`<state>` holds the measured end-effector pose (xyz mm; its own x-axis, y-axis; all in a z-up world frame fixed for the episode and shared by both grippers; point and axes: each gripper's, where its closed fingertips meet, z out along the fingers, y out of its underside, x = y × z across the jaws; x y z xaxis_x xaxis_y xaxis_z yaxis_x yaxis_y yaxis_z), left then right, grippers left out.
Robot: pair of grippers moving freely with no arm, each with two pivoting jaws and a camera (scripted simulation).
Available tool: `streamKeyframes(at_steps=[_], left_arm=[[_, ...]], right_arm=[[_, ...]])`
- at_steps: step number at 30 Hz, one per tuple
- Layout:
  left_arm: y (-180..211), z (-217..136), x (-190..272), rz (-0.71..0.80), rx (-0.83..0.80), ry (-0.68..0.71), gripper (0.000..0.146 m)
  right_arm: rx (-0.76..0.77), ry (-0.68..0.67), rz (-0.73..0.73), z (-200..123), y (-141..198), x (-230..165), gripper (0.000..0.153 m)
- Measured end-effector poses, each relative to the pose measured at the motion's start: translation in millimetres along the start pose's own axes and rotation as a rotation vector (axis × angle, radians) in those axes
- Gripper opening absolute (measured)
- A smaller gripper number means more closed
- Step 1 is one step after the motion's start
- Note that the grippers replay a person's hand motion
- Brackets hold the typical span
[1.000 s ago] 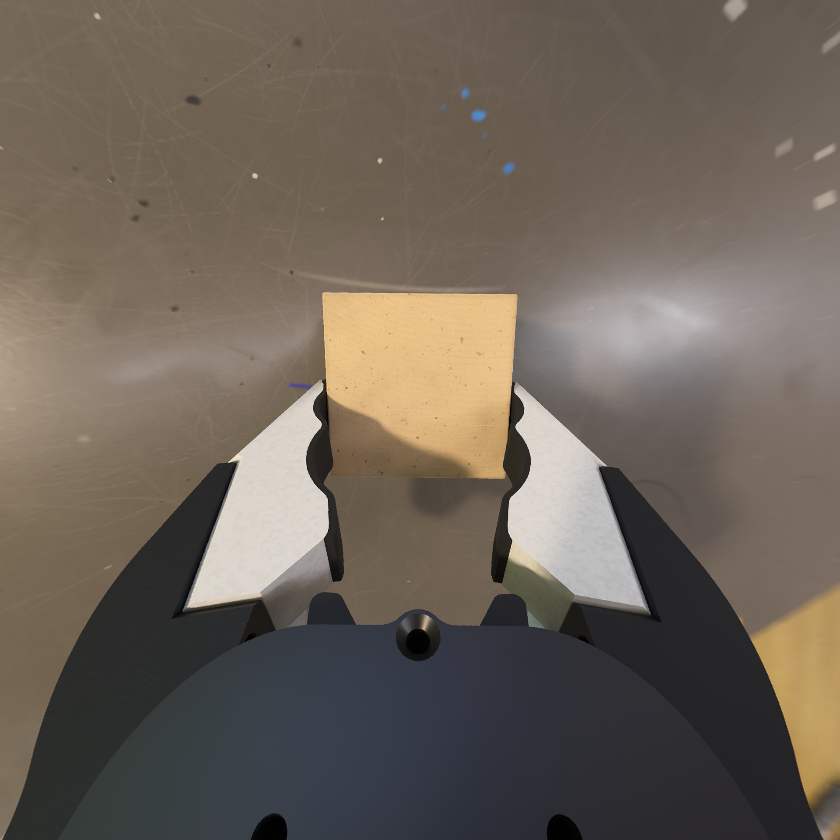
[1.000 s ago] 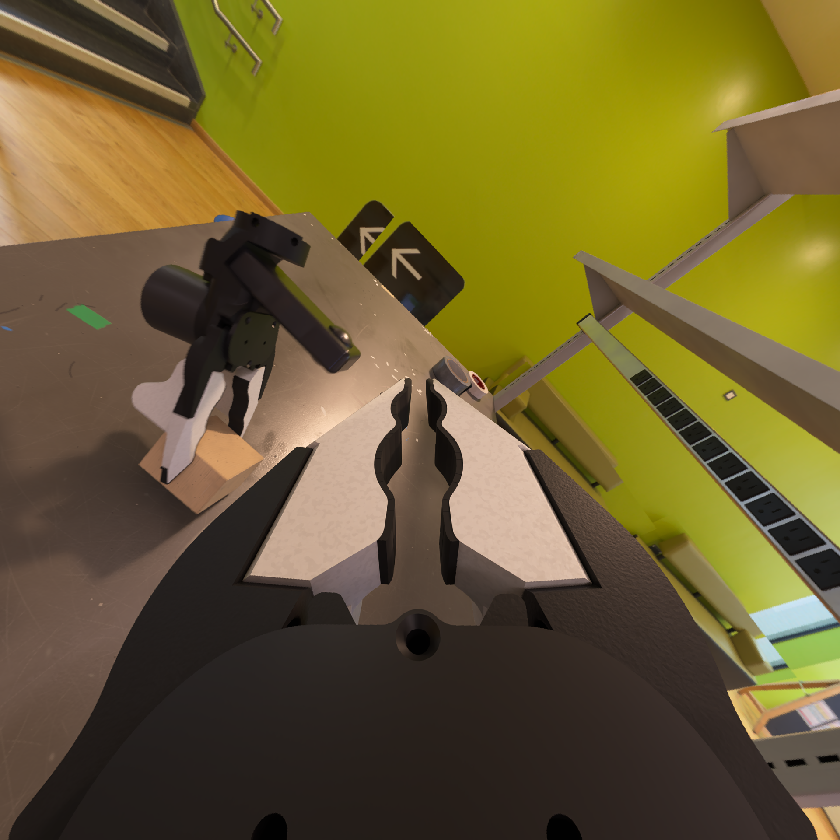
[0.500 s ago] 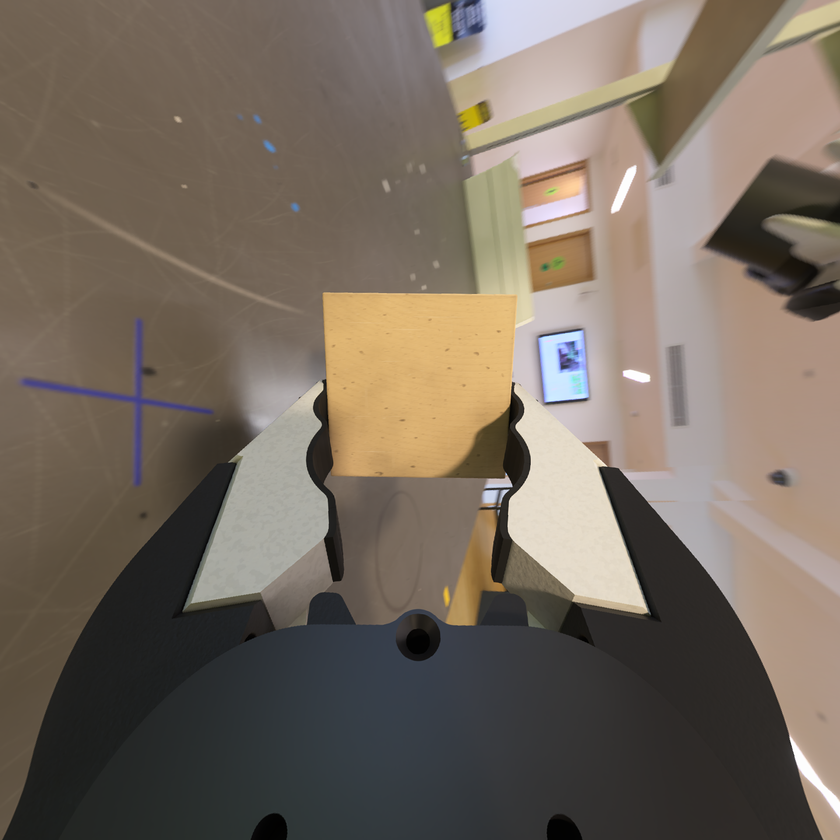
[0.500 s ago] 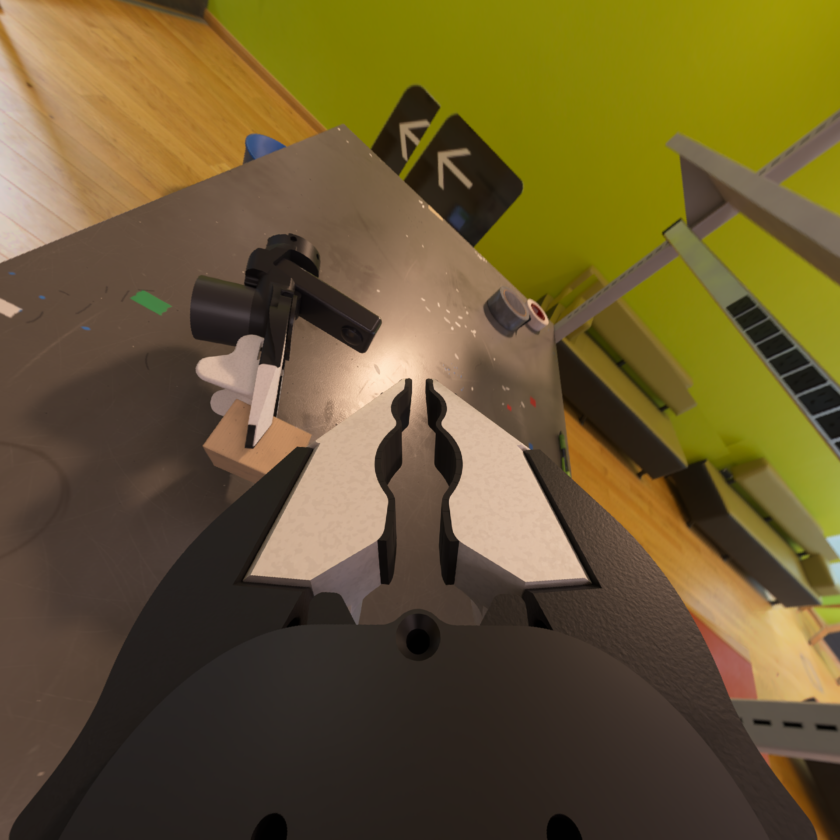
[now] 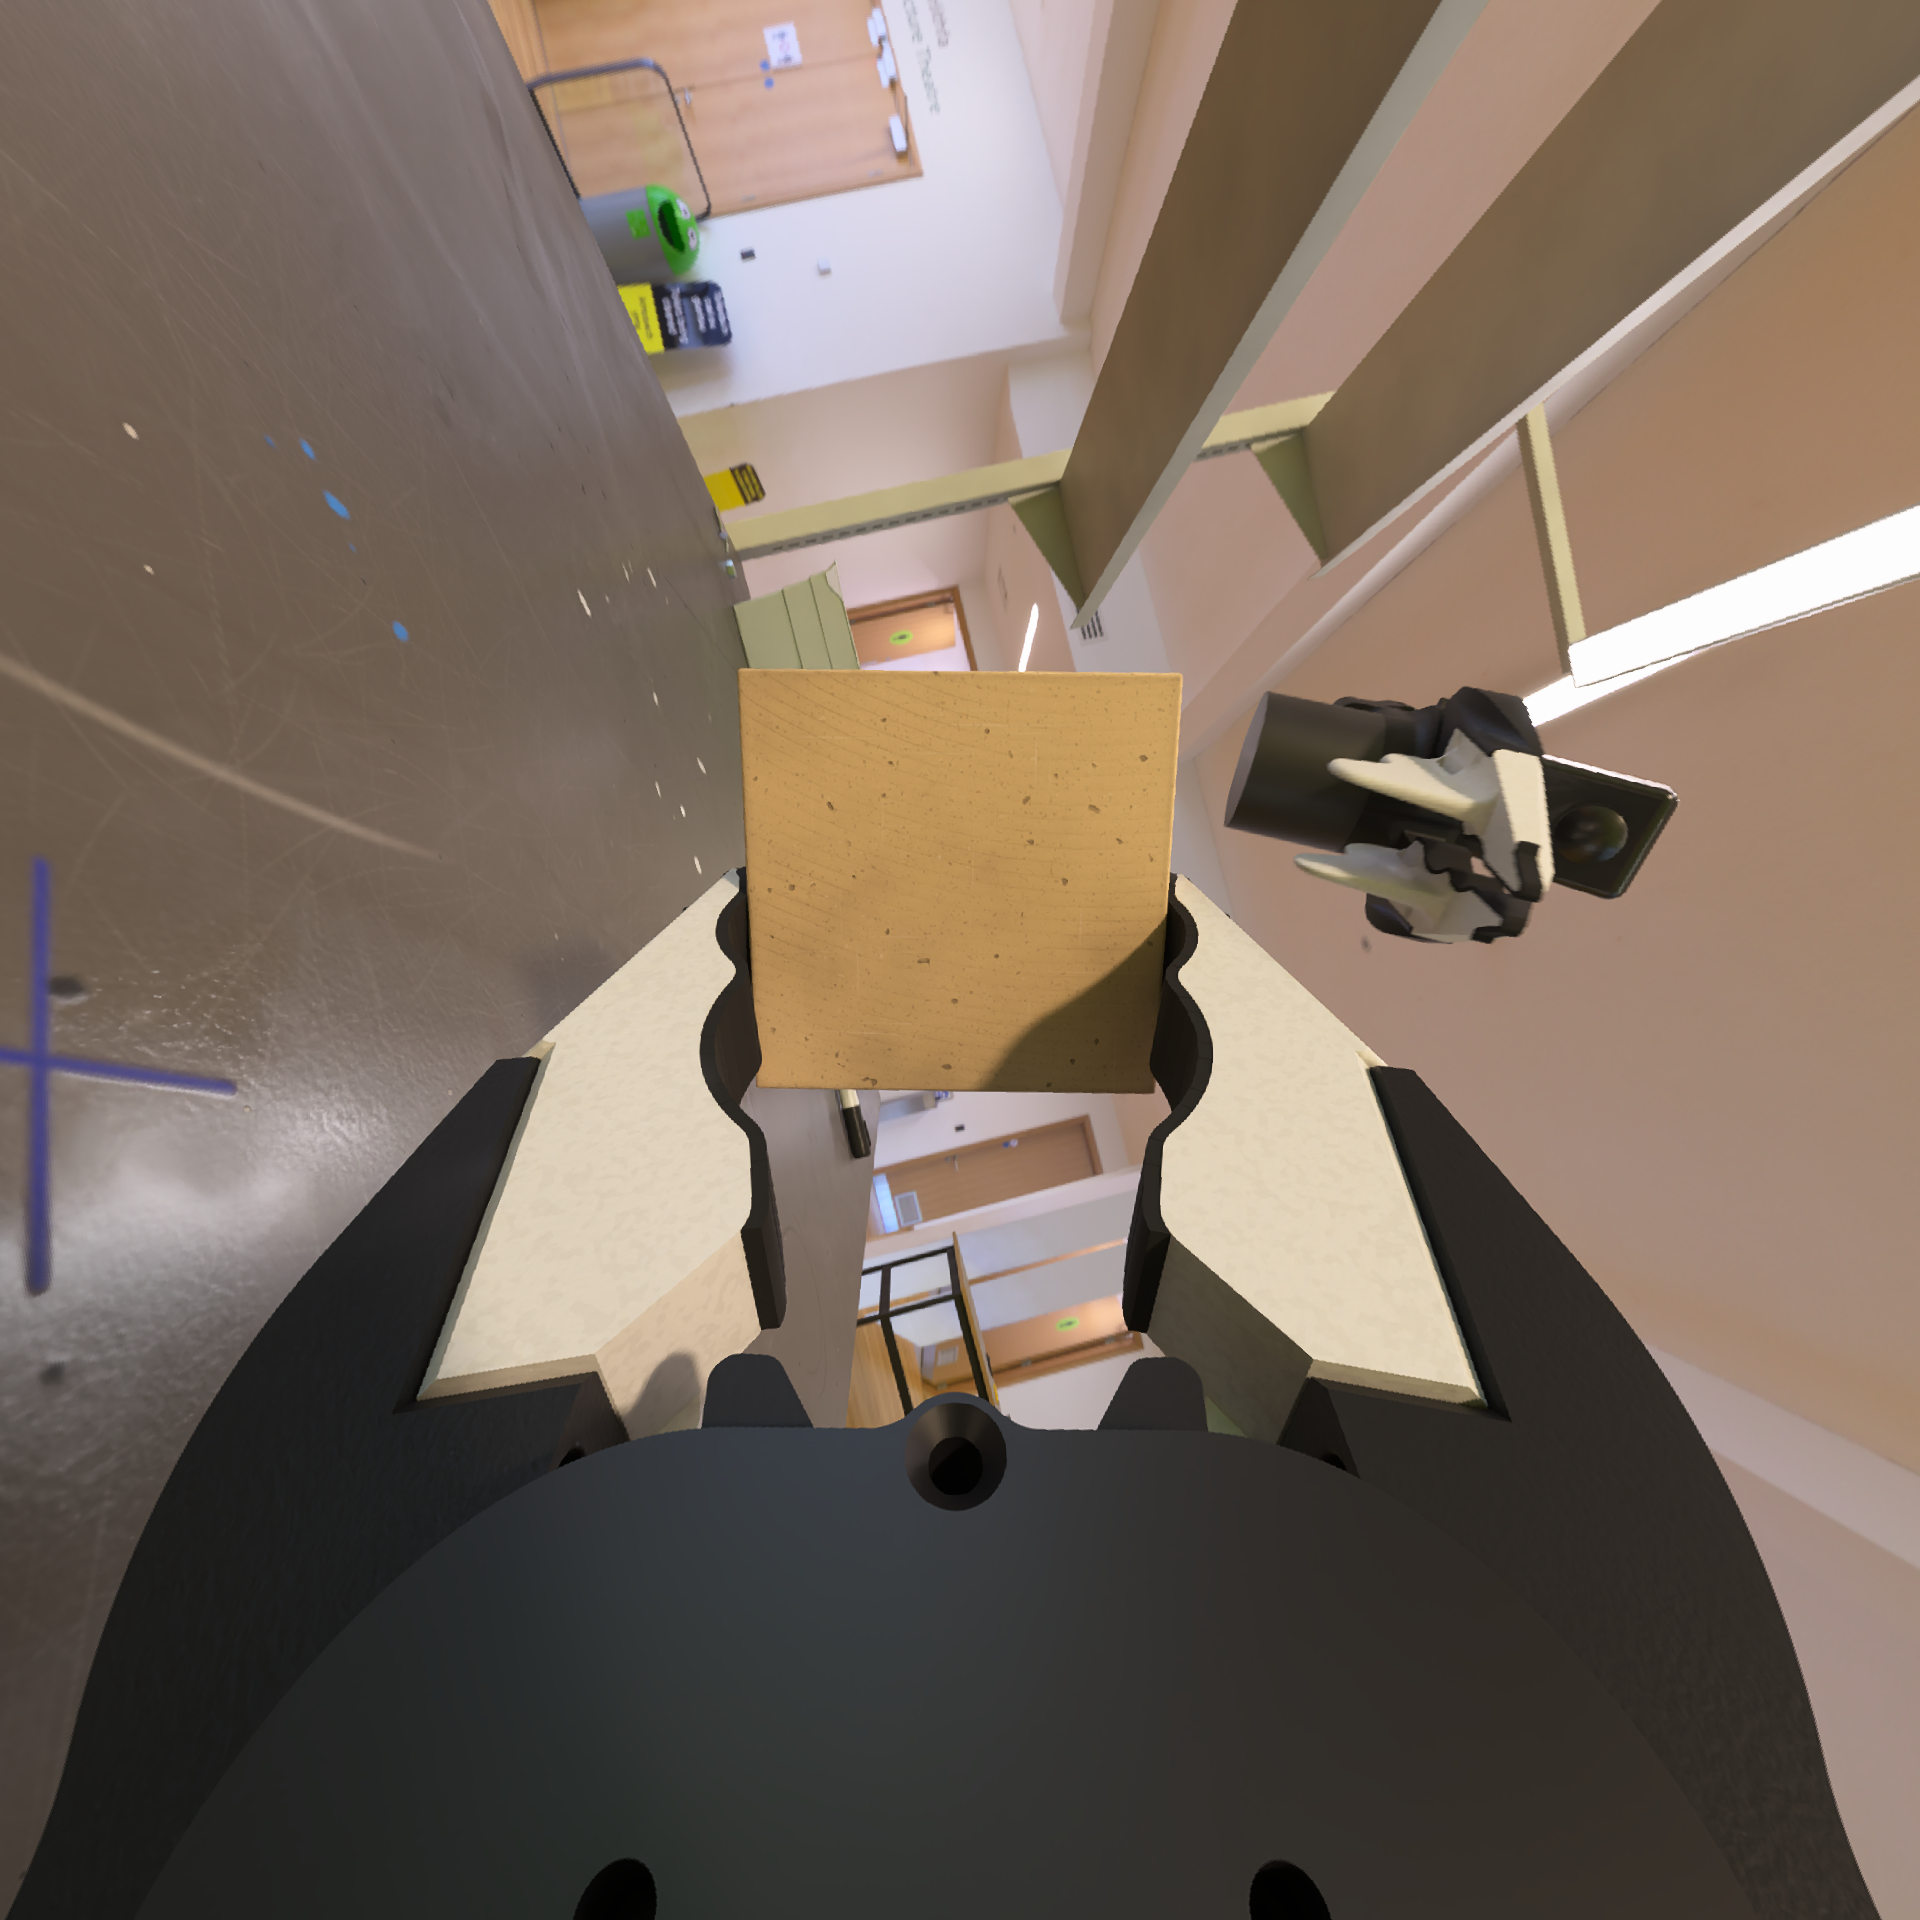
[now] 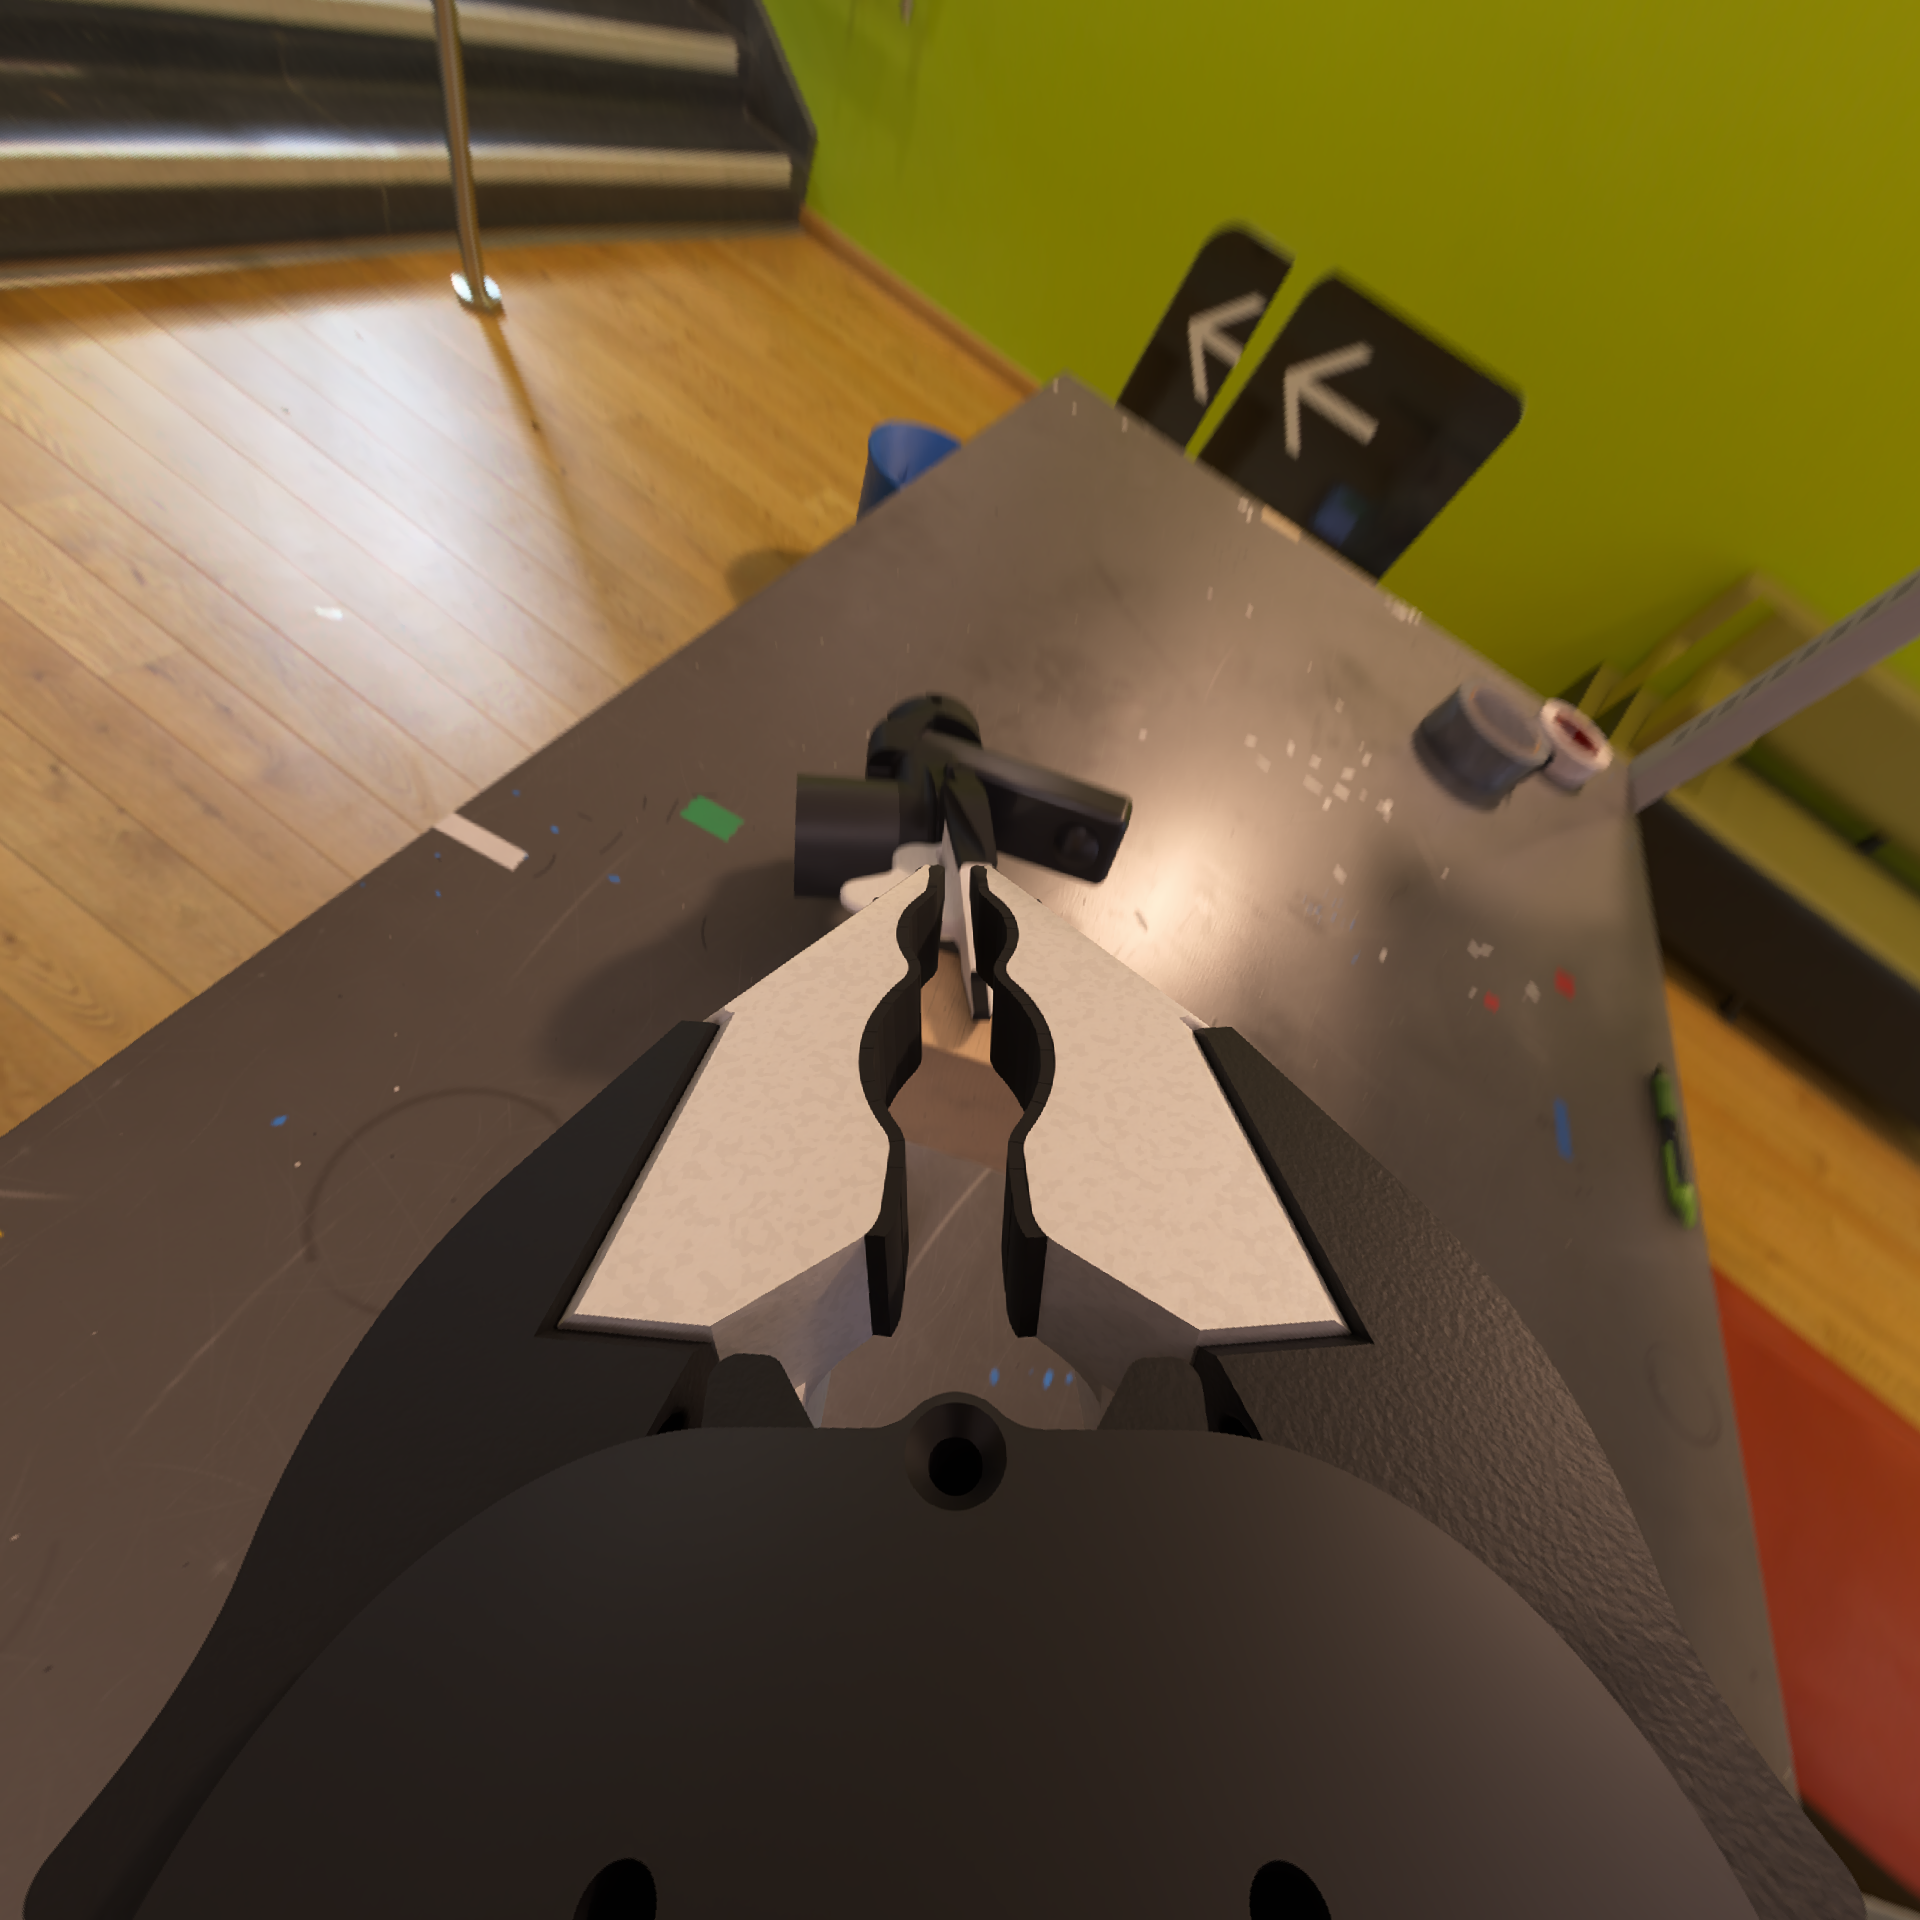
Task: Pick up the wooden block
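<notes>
One block: wooden block (image 5: 958, 883) sits between the left gripper (image 5: 958, 997) fingers, pinched near its lower edge; most of the block sticks out past the fingertips.
Block position: off the table (image 5: 312, 520) as far as the left wrist view shows; room and ceiling appear behind and below it, and the table surface runs along the left of that view.
Block axis: near square face toward the camera, edges parallel to the fingers; no clear long axis.
Left fingers: narrowed onto the block's two side faces, contact on both sides.
Right gripper (image 6: 956, 914): fingers nearly together with a thin gap, holding nothing.
Relative placement: right gripper well apart from the block, hovering above the table; through its finger gap a sliver of tan wood shows, with the left gripper beyond.
Nearer gripper: left, already in contact.
Judgement: pick-up looks essentially done; what remains depends on the shallow pinch holding, since a tilt could let the block pivot out.
</notes>
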<state>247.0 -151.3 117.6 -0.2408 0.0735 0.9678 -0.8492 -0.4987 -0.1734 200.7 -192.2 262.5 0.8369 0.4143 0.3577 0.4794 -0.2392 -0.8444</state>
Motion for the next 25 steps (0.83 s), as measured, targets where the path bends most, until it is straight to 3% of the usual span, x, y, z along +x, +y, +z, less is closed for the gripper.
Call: streamKeyframes(at_steps=[6, 10, 13, 22, 25], left_arm=[[-12, -11, 5, 0.013, 0.077, 0.018, 0.077], [-20, -21, 10, 0.058, 0.133, 0.002, 0.077], [-29, -29, 16, 0.075, 0.187, 0.025, 0.077], [-44, -35, 30, 0.184, 0.266, 0.048, 0.077], [-42, -34, 33, 0.25, 0.253, 0.036, 0.077]], right_arm=[[-0.248, 0.06, 0.082, 25, 50, 19, 0.009], [-0.274, 0.072, 0.153, 43, 61, 27, 0.005], [-0.327, 0.174, 0.155, 51, 70, 41, 0.005], [-0.207, 0.428, 0.041, 62, 57, 65, 0.005], [-0.164, 0.432, 0.043, 61, 52, 67, 0.004]])
